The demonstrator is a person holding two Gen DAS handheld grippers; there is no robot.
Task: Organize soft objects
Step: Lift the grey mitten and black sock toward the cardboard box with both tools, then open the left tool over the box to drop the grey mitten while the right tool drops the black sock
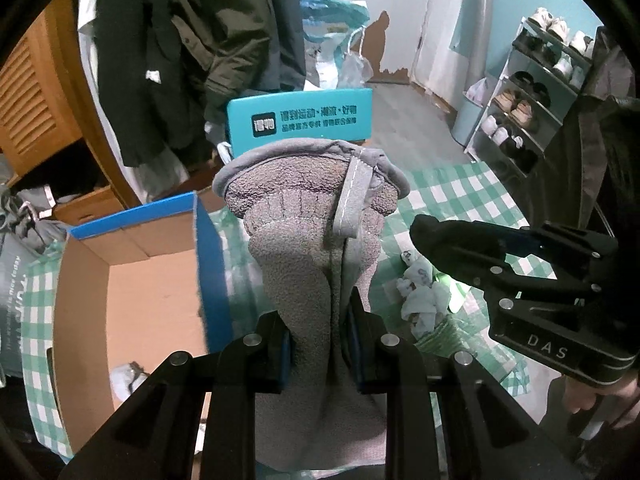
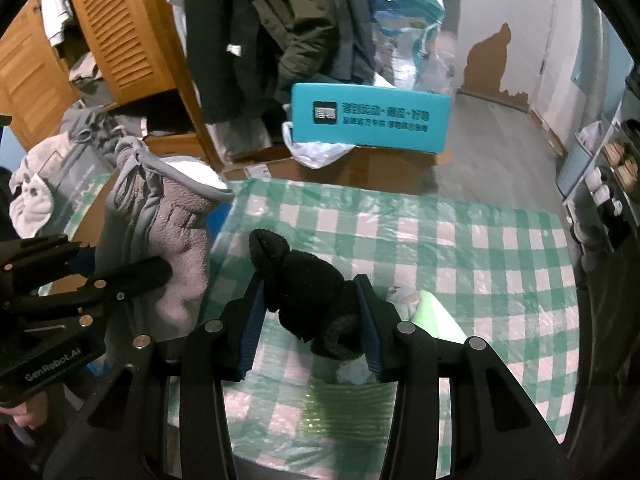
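A grey fleece-lined mitten [image 1: 304, 248] hangs cuff-up in my left gripper [image 1: 320, 348], which is shut on its lower part. The same mitten [image 2: 168, 240] shows at the left of the right wrist view, held above the table edge. My right gripper [image 2: 312, 320] is shut on a black knitted soft item [image 2: 304, 288], lifted over the green checked tablecloth [image 2: 460, 272]. In the left wrist view the right gripper [image 1: 432, 236] reaches in from the right, its load a dark lump at the tip. An open cardboard box [image 1: 132, 304] with blue outer walls lies below left of the mitten.
Pale crumpled socks [image 1: 420, 296] and a light green item [image 2: 432, 316] lie on the tablecloth. A teal printed box [image 2: 368, 120] stands beyond the table. Coats [image 1: 192, 48] hang behind, a shoe rack [image 1: 532, 100] stands right, a wooden louvred cabinet [image 2: 112, 32] left.
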